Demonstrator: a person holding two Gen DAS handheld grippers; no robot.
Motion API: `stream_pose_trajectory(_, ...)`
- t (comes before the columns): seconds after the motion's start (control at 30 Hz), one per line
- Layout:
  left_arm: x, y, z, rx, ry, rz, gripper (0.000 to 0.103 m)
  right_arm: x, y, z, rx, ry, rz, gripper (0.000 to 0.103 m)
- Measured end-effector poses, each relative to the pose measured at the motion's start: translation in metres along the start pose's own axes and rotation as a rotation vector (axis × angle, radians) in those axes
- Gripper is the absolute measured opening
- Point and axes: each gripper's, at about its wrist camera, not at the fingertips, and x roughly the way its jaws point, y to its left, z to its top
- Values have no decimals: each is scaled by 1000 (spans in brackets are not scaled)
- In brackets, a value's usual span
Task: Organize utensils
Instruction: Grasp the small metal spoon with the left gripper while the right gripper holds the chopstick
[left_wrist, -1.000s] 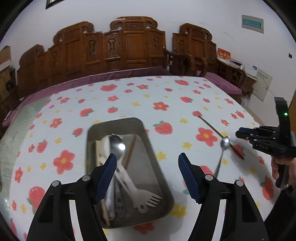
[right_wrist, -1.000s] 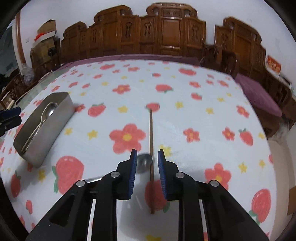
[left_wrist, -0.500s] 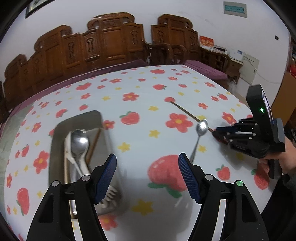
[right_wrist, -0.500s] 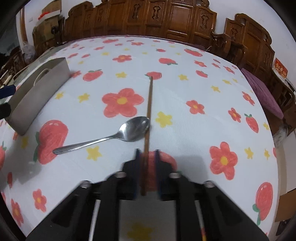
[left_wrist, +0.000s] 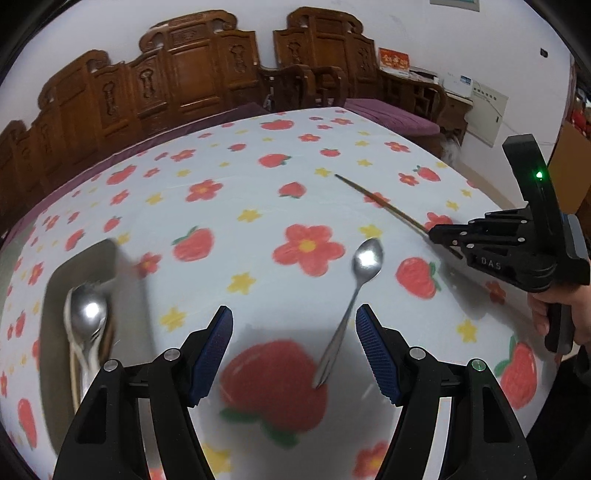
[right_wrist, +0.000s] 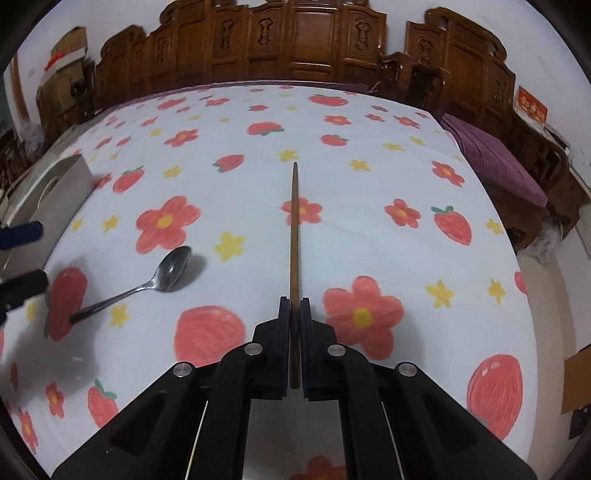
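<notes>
cloth: strawberry-flower tablecloth (right_wrist: 258, 177) | behind: carved wooden chairs (right_wrist: 303, 40) | right: purple cushion (right_wrist: 495, 155)

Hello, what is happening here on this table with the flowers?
A person is tidying utensils into a metal tray, with a gripper in each hand. The right gripper is shut on a wooden chopstick that points out ahead of it. The left gripper is open above a loose metal spoon lying on the tablecloth, not touching it. The tray already holds some spoons.
</notes>
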Motion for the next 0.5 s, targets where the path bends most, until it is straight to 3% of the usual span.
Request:
stream_pose_trajectory(0.3, 36, -34, 23, 88, 27, -15, 66, 0, -14, 3, 42, -9, 30, 6)
stream_pose_trajectory(0.5, 63, -39, 30, 79, 69, -42, 66, 1, -18, 4, 72, -13, 63, 6)
